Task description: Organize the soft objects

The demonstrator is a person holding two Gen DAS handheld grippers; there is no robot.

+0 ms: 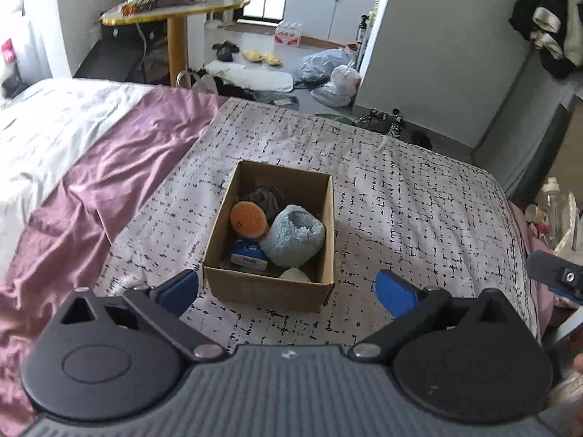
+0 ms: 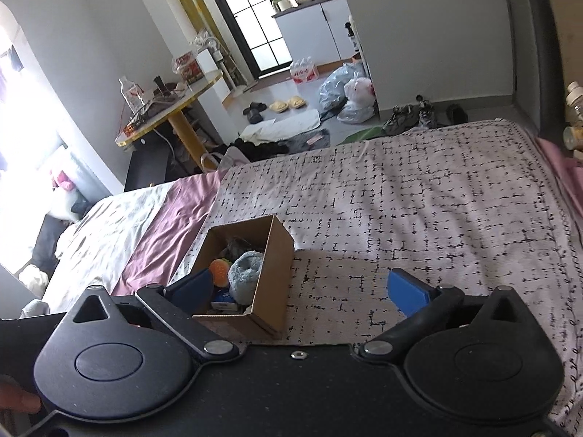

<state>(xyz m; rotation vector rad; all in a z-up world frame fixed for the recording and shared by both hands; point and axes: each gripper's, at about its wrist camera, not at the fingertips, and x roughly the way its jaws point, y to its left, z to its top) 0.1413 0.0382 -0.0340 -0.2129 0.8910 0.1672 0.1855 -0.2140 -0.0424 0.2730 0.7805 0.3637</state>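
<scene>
A brown cardboard box (image 1: 267, 293) stands on the patterned bed cover. In it lie a fluffy light blue sock (image 1: 293, 235), an orange burger plush (image 1: 247, 219), a blue and white packet (image 1: 249, 254), a dark item (image 1: 263, 196) and a pale item (image 1: 294, 274). My left gripper (image 1: 288, 287) is open and empty, just in front of the box. My right gripper (image 2: 298, 286) is open and empty, with the box (image 2: 273, 284) by its left finger. The sock (image 2: 246, 273) and burger plush (image 2: 220, 271) show there too. The right gripper's finger shows at the left wrist view's right edge (image 1: 554, 273).
The white cover with black marks (image 1: 400, 189) lies over a mauve sheet (image 1: 120, 167) and a white sheet (image 1: 54, 120). Beyond the bed stand a round table (image 1: 175, 11), bags (image 1: 335, 76) and shoes (image 1: 379, 120) on the floor. Bottles (image 1: 554, 211) stand at the right.
</scene>
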